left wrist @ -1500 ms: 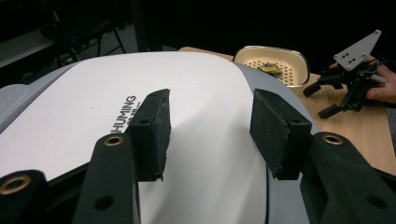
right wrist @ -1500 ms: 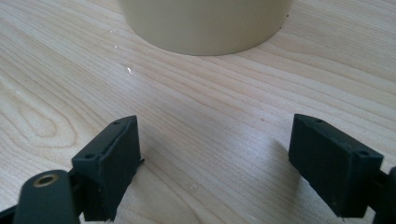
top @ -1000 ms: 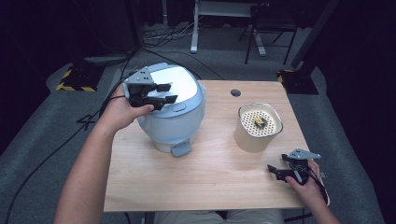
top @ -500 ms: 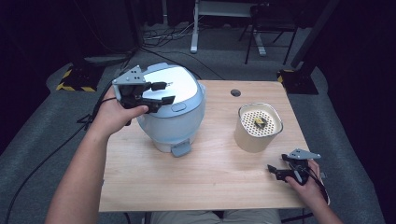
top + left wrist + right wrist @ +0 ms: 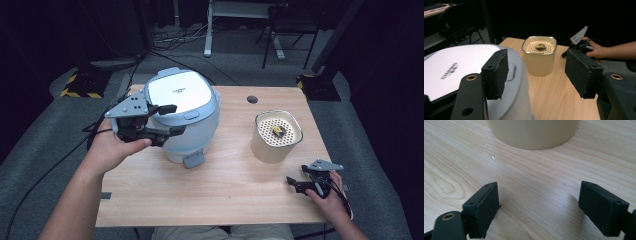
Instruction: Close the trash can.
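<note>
1. Risk first: my left hand-held gripper (image 5: 167, 120) sits hard against the left flank of the rice cooker (image 5: 182, 117), one jaw up by the rim of the white lid (image 5: 177, 90), the other lower on the blue body. If I swing inward carelessly, I reckon I'd shove the whole cooker across the table (image 5: 225, 195) towards the cream container (image 5: 276, 137).
2. Second worry: the cooker's front latch tab (image 5: 193, 160) juts out over the wood. A jaw catching it could tip or drag the pot, I'd say.
3. State of play on the left: jaws stand wide and have just been opening, with nothing between the pads. From the left gripper view, one pad (image 5: 496, 72) hangs over the cooker's lid edge, the other (image 5: 581, 71) over bare table.
4. Where the cooker lies: left-centre of the table, lid shut, just beside my left hand-held gripper, close enough that I cannot tell whether the lower jaw touches the shell.
5. My right hand-held gripper (image 5: 305, 182) rests low at the near right corner of the table, jaws wide and empty; in the right gripper view the pads (image 5: 484, 207) flank bare wood, with the cream container's base (image 5: 534, 132) just ahead.
6. That container holds a perforated insert with a small dark-yellow piece (image 5: 278, 131) on it. A forward lurch from the right could knock it, I judge.
</note>
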